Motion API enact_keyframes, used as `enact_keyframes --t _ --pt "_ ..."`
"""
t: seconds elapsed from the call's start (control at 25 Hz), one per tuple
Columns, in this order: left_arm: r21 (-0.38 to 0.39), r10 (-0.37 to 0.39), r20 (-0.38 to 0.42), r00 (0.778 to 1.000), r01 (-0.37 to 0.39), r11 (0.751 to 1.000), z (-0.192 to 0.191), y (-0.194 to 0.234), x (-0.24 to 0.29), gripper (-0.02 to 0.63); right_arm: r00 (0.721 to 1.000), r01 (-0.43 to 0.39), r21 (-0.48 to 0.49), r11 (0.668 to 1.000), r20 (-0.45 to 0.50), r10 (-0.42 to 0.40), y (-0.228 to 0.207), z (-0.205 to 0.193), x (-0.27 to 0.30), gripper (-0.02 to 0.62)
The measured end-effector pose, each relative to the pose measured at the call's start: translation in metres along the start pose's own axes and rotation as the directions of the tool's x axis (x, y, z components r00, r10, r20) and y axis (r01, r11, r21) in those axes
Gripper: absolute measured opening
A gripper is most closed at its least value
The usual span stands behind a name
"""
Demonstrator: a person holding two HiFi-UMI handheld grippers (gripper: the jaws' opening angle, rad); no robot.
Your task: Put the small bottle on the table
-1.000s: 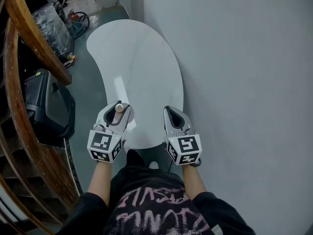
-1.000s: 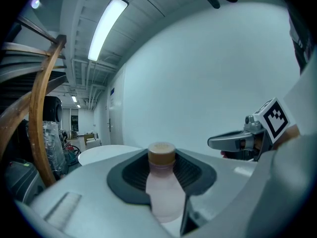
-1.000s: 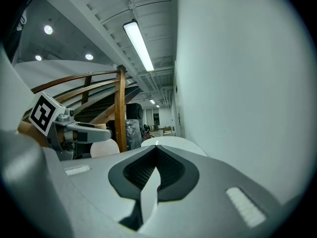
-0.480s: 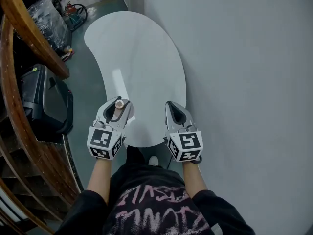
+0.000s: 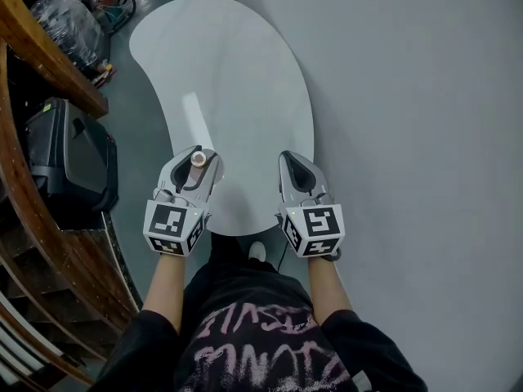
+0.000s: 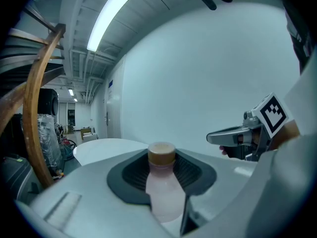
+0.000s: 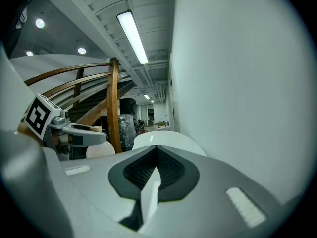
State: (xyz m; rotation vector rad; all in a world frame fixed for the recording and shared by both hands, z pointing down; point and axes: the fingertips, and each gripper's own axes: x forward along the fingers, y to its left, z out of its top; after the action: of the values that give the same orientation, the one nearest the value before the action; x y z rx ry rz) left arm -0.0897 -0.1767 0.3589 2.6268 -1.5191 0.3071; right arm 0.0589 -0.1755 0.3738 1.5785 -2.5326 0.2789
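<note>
Head cam high, facing steeply down on table (image 5: 237,80), left gripper (image 5: 199,153) and right gripper (image 5: 289,158), each gripper cam low, tight behind its own jaws, facing along the table, each catches the other gripper sideways, all three share table and wall (image 5: 409,96).

Person wears a black top (image 5: 245,333) with pink scrawled print. Light-grey left gripper (image 5: 198,153) and right gripper (image 5: 288,157) bear black-and-white marker cubes (image 5: 173,229).

One small bottle (image 5: 198,159), one white table (image 5: 237,72), one wooden handrail (image 5: 49,60), two tongs: left tongs (image 5: 203,154), right tongs (image 5: 289,158).
</note>
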Motion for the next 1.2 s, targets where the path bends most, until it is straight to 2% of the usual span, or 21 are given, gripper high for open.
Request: enact_keyframes --t 0.24,1.2 --pt "-0.002 -0.01 -0.022 1.0 0.01 1.0 -0.012 -0.002 0.011 0.137 0.999 0.012 -0.038 0.999 -0.035 -0.013 -0.003 -0.013 0.007 0.018" --pt "-0.049 -0.033 -0.107 0.994 0.028 0.998 -0.068 0.002 0.049 0.137 0.988 -0.008 0.011 1.0 -0.153 0.01 -0.008 -0.066 0.038 0.018"
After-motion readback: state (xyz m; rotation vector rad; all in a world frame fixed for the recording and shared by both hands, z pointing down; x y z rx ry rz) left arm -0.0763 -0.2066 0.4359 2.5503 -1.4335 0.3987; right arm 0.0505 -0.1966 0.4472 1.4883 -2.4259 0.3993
